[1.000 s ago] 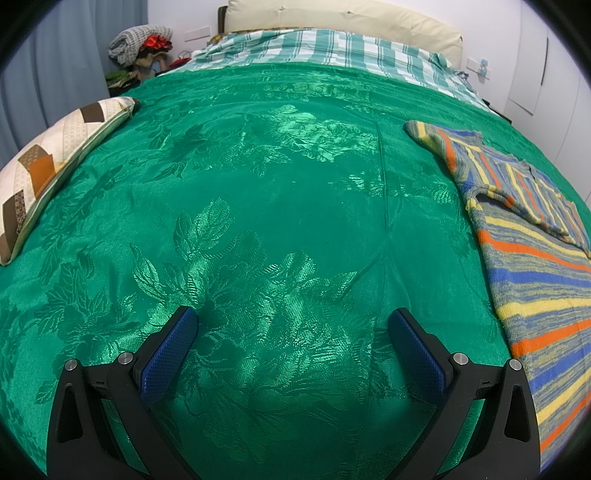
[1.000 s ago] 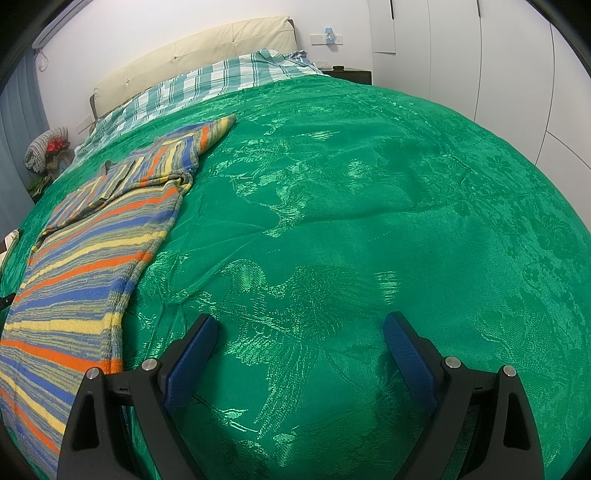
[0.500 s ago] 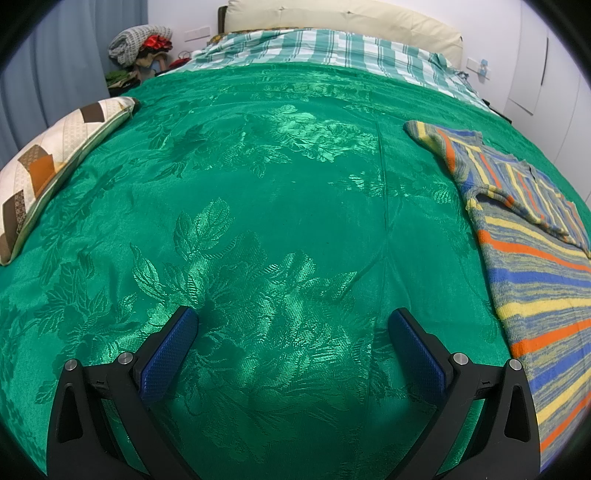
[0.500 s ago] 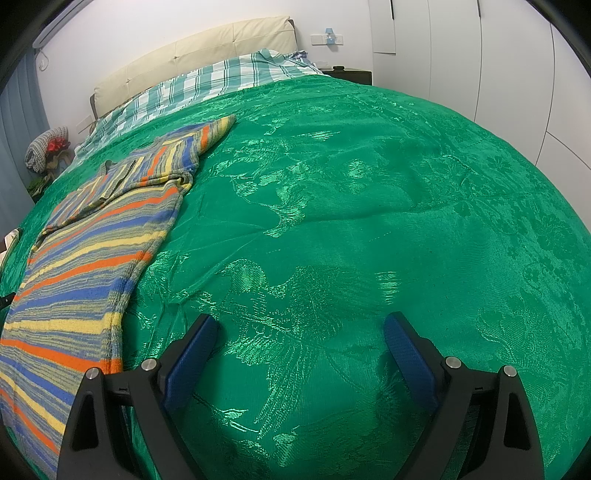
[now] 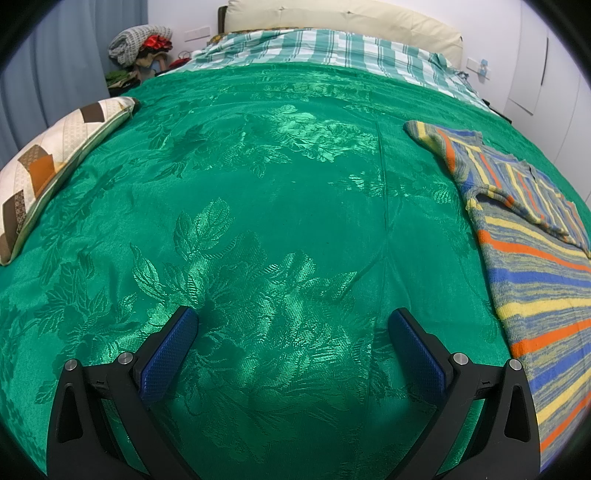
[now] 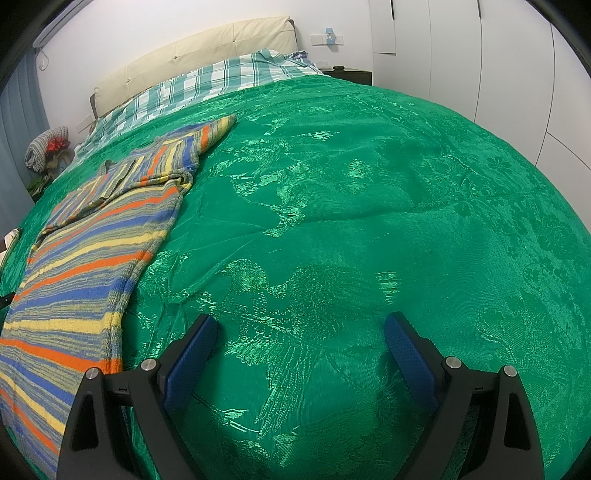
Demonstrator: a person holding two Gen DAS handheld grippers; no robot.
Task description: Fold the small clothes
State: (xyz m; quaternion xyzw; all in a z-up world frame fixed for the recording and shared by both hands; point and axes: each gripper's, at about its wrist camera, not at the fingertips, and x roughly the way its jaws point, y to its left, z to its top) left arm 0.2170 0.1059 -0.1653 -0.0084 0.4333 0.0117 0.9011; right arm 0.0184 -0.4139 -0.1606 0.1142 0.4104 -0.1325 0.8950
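A striped knit garment [image 5: 532, 280] in blue, yellow, orange and grey lies flat on the green bedspread [image 5: 280, 192], with one sleeve folded across its chest. It fills the right edge of the left wrist view and the left side of the right wrist view [image 6: 92, 251]. My left gripper [image 5: 291, 325] hovers open over bare bedspread, well left of the garment, nothing between its blue pads. My right gripper [image 6: 299, 332] is open too, over bare bedspread [image 6: 369, 206] just right of the garment's side edge.
A patchwork pillow [image 5: 51, 173] lies at the bed's left edge. A green checked sheet [image 5: 332, 51] and a cream headboard [image 5: 343, 18] are at the far end. A pile of clothes [image 5: 140, 44] sits by the curtain. White wardrobe doors [image 6: 480, 55] stand on the right.
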